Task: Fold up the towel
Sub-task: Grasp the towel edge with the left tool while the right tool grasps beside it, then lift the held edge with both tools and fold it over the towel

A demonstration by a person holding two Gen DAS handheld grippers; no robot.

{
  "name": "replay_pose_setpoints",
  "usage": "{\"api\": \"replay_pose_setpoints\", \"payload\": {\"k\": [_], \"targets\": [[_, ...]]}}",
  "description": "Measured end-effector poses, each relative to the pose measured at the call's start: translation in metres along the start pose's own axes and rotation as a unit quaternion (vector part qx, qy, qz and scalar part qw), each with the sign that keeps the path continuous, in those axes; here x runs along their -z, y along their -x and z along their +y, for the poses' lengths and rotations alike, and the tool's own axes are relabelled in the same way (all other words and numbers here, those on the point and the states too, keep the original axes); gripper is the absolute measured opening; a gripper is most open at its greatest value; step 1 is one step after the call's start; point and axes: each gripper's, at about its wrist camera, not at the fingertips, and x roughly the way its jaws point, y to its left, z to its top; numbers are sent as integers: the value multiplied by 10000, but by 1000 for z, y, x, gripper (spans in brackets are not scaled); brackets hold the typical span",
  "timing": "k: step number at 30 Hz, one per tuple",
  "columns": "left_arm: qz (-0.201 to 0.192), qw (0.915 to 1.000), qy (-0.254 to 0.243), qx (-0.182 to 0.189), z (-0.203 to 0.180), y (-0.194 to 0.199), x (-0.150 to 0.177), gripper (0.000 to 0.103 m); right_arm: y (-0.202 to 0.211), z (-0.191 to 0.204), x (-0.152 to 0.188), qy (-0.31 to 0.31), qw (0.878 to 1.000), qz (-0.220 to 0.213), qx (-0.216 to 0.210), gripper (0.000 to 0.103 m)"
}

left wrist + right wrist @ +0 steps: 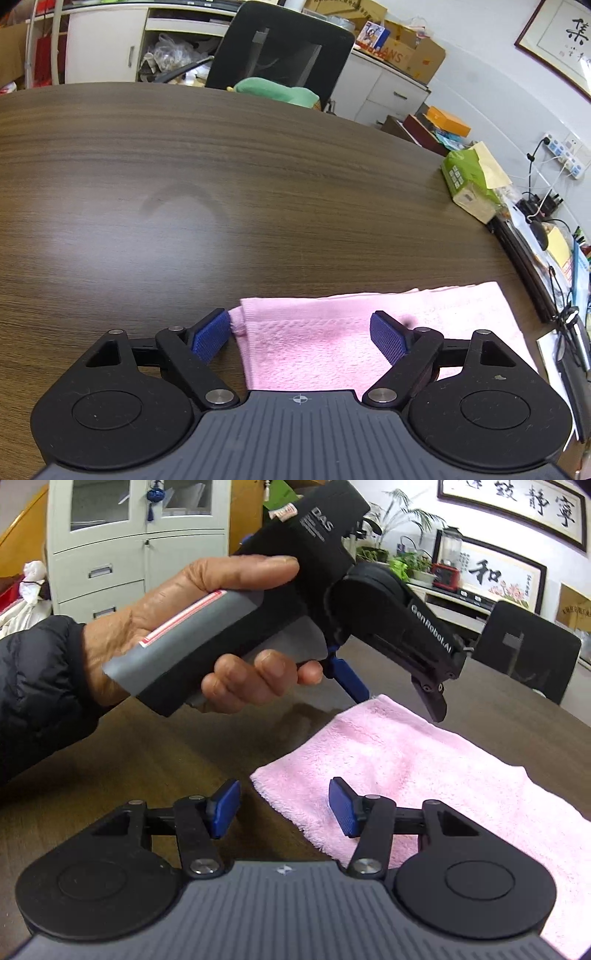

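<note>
A pink towel (332, 343) lies folded flat on the dark wooden table (184, 184). My left gripper (301, 334) is open, its blue pads (208, 338) straddling the towel's left corner just above it. In the right wrist view the same towel (424, 775) lies ahead to the right. My right gripper (284, 812) is open and empty over the towel's near corner. The left gripper (400, 698), held by a hand (207, 627), hovers over the towel's far corner, its fingers spread.
A black office chair (280, 51) with a green cushion stands behind the table. A green tissue pack (469, 177) and cluttered cables and papers lie along the table's right edge. Cabinets and boxes stand behind.
</note>
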Motion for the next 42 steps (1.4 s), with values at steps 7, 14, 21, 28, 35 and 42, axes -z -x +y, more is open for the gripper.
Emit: {"api": "replay_pose_setpoints", "payload": {"k": [7, 14, 21, 28, 35, 42], "targets": [[-29, 9999, -33, -118, -5, -1, -2, 52, -34, 18, -7, 26, 10000, 31, 82, 52], [-20, 9995, 260, -187, 0, -3, -3, 20, -28, 15, -3, -89, 9998, -22, 157, 35], [-59, 9983, 560, -125, 4, -3, 0, 13, -24, 12, -2, -235, 9994, -169, 179, 12], [-81, 9969, 760, -194, 8, 2, 2, 11, -16, 8, -1, -438, 9984, -348, 115, 10], [-287, 9957, 828, -287, -10, 20, -6, 10, 20, -4, 4, -835, 9931, -825, 37, 10], [-568, 9965, 599, -102, -66, 33, -25, 10, 66, -71, 28, -2165, 9650, -1481, -78, 10]]}}
